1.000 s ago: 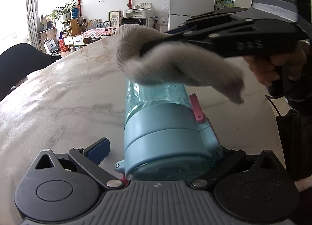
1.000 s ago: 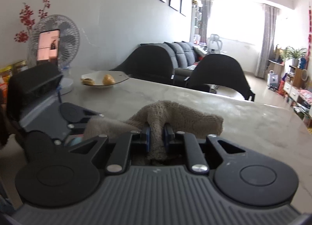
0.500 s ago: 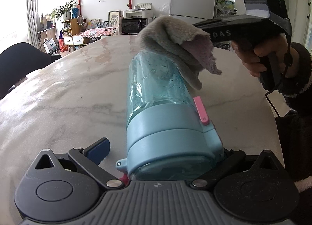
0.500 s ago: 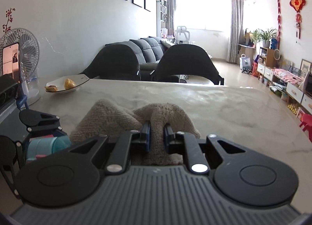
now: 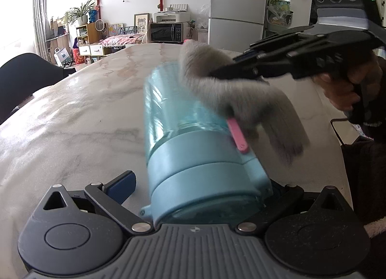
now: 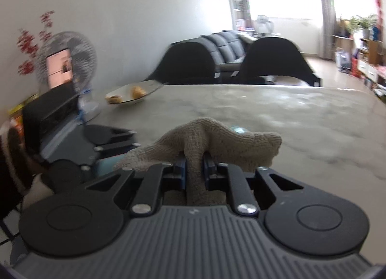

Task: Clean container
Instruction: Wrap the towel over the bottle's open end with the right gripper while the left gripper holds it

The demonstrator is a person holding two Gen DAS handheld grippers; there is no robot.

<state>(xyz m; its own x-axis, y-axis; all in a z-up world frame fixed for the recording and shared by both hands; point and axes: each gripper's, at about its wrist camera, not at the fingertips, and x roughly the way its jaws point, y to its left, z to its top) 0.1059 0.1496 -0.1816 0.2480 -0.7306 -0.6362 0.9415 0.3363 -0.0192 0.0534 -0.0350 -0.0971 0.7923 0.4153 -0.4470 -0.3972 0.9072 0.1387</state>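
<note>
A see-through blue bottle [image 5: 193, 139] with a solid blue cap and pink tab lies tilted over a marble table [image 5: 72, 114], its cap end between the left tongs [image 5: 200, 196]; whether they pinch it cannot be told. The right tongs [image 6: 194, 170] are pressed together, pinching a soft grey cloth [image 6: 217, 139] draped over the bottle's clear side. The bottle looks stiff, light, smooth and likely slippery; the wide cap seems the safest hold. A plate of food [image 6: 130, 94] and a fan [image 6: 65, 66] stand well apart, nothing blocking.
</note>
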